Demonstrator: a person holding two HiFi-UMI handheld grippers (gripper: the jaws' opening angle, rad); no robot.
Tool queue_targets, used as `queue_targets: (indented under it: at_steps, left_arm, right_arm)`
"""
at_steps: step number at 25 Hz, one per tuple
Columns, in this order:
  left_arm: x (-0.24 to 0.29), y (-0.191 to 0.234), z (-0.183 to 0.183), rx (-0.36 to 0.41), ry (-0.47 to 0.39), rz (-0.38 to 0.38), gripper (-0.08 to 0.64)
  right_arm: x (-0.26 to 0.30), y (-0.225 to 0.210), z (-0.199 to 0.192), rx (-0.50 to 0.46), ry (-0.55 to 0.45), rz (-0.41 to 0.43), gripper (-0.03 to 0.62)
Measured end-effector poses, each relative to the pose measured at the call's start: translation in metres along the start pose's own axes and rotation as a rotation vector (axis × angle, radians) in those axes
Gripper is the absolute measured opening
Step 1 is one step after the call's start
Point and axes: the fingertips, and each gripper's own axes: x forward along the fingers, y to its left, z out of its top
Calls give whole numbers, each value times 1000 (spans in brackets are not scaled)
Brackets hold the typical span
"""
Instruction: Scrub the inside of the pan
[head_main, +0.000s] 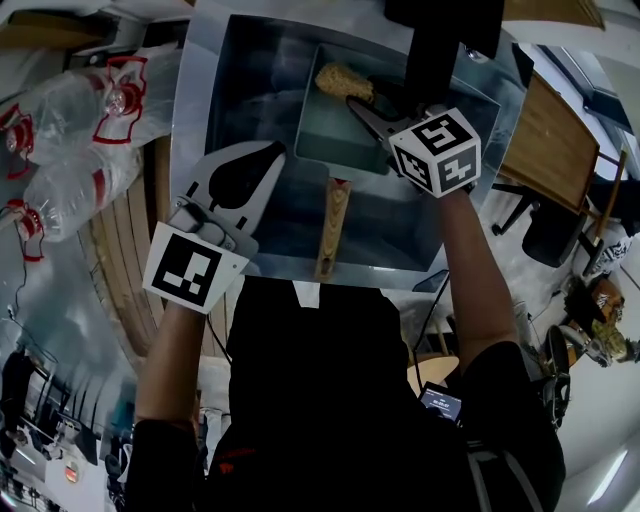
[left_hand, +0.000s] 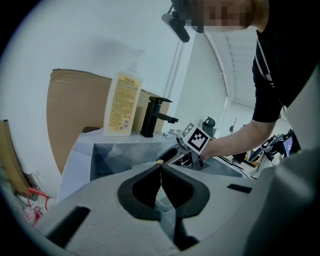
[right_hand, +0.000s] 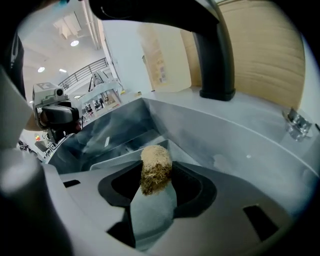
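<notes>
A rectangular pan (head_main: 335, 130) with a pale inside and a wooden handle (head_main: 333, 225) sits in the steel sink (head_main: 250, 70). My right gripper (head_main: 362, 100) is shut on a tan fibrous scrubber (head_main: 342, 82) over the pan's far end. In the right gripper view the scrubber (right_hand: 155, 167) is pinched between the jaws of that gripper (right_hand: 156, 175), with the pan's inside (right_hand: 150, 215) below. My left gripper (head_main: 270, 152) hovers over the sink's left rim, shut and empty; in its own view the jaws of the left gripper (left_hand: 160, 167) meet tip to tip.
A black faucet (right_hand: 212, 55) stands on the sink's far rim, with a soap bottle (left_hand: 122, 104) beside the faucet (left_hand: 154, 116). Clear plastic bottles (head_main: 80, 110) lie left of the sink. A wooden board (left_hand: 67, 110) leans behind.
</notes>
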Motion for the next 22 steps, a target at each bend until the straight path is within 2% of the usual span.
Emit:
queue_targets:
  at_steps: [12, 22]
  left_arm:
    - [-1, 3, -6, -11, 4, 0, 20]
    - [-11, -4, -5, -5, -13, -2, 20]
  right_arm:
    - [12, -9, -5, -10, 32, -21, 187]
    - [8, 8, -11, -31, 58, 0, 186]
